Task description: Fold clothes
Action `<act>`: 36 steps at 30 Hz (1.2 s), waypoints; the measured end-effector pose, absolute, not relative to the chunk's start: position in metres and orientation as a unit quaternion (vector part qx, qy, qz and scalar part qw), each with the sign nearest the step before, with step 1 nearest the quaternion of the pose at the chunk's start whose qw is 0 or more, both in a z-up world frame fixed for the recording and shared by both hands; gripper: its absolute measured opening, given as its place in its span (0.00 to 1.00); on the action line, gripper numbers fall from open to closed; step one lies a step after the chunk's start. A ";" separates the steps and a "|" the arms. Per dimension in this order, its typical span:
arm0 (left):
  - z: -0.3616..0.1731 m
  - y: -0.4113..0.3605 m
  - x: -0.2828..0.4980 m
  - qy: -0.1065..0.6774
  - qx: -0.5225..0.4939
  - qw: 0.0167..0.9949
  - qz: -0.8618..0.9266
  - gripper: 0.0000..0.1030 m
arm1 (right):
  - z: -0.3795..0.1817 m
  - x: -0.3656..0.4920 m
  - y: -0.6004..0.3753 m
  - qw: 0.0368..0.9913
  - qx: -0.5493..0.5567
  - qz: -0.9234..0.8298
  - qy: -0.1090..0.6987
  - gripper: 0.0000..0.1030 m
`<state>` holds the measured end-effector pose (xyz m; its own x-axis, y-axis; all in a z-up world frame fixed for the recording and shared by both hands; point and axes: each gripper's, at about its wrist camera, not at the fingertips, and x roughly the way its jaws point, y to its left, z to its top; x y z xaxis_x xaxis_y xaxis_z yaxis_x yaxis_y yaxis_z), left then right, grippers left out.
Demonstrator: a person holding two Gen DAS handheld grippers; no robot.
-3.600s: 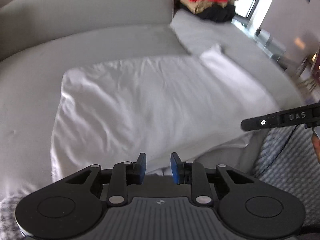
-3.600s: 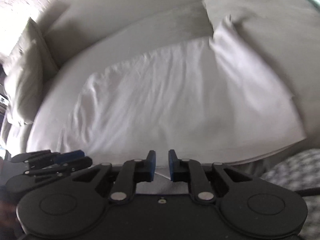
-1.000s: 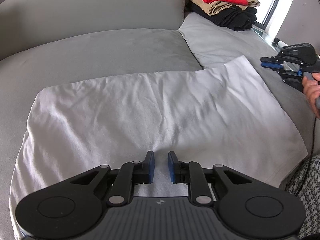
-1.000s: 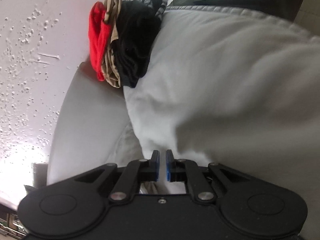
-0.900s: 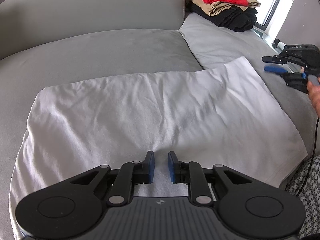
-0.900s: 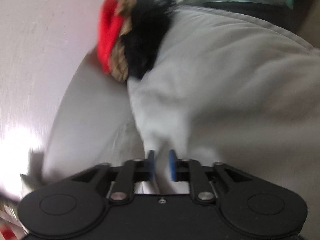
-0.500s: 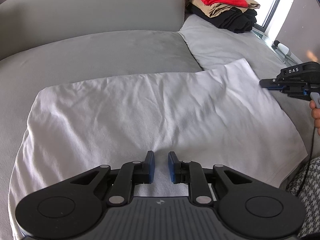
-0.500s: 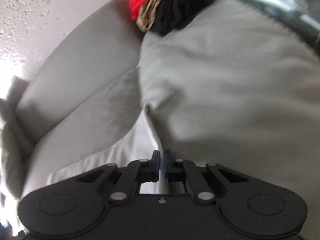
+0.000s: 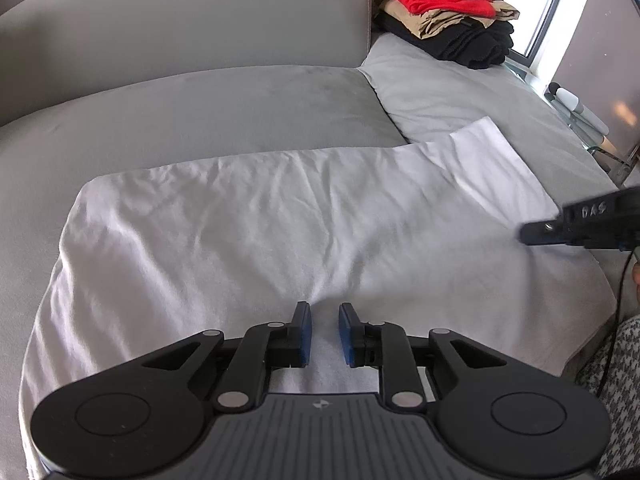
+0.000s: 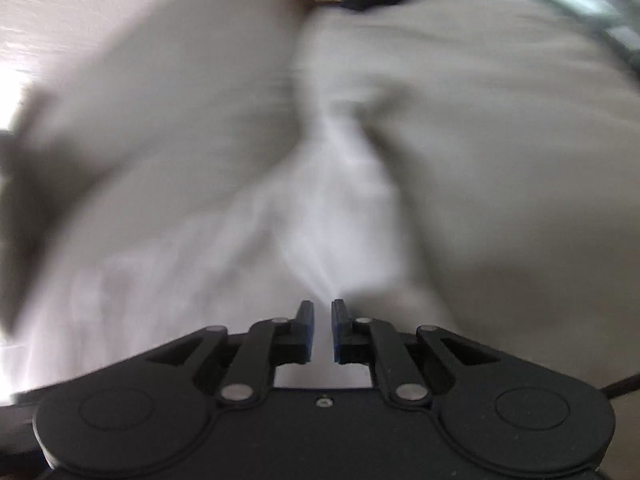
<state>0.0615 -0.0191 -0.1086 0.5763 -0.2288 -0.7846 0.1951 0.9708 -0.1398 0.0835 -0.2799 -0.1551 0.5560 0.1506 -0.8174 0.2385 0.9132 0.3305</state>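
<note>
A white cloth (image 9: pixel 280 220) lies spread flat on the grey sofa seat (image 9: pixel 200 100), with one corner reaching onto the right cushion. My left gripper (image 9: pixel 324 334) hovers over the cloth's near edge, open a little and empty. My right gripper (image 9: pixel 532 236) enters the left wrist view from the right, over the cloth's right side. In the blurred right wrist view my right gripper (image 10: pixel 322 330) is slightly open and empty over the white cloth (image 10: pixel 332 220).
A stack of folded clothes (image 9: pixel 444 12), red on top, then tan and black, sits at the far right end of the sofa by a window. The sofa backrest (image 9: pixel 180 12) runs behind. A houndstooth fabric (image 9: pixel 616 392) lies at the near right.
My right gripper has swung down from the far right cushion toward the cloth's right side and opened slightly. My left gripper has stayed in place.
</note>
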 end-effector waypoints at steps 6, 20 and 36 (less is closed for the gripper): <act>-0.100 0.009 0.033 0.451 -0.040 0.885 -0.106 0.19 | -0.129 0.045 -0.342 0.858 0.271 -0.121 0.420 0.00; -0.087 0.057 -0.008 0.446 -0.039 0.894 0.040 0.16 | -0.155 0.019 -0.196 0.826 0.292 0.103 0.472 0.08; -0.086 0.088 0.074 0.389 -0.181 0.902 -0.056 0.15 | -0.166 0.059 -0.187 0.822 0.343 0.127 0.436 0.09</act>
<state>0.0738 0.0883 -0.0861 0.6912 -0.2415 -0.6811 -0.0404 0.9281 -0.3701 0.0592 -0.1873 -0.1660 0.5871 0.5087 -0.6297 0.0904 0.7318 0.6755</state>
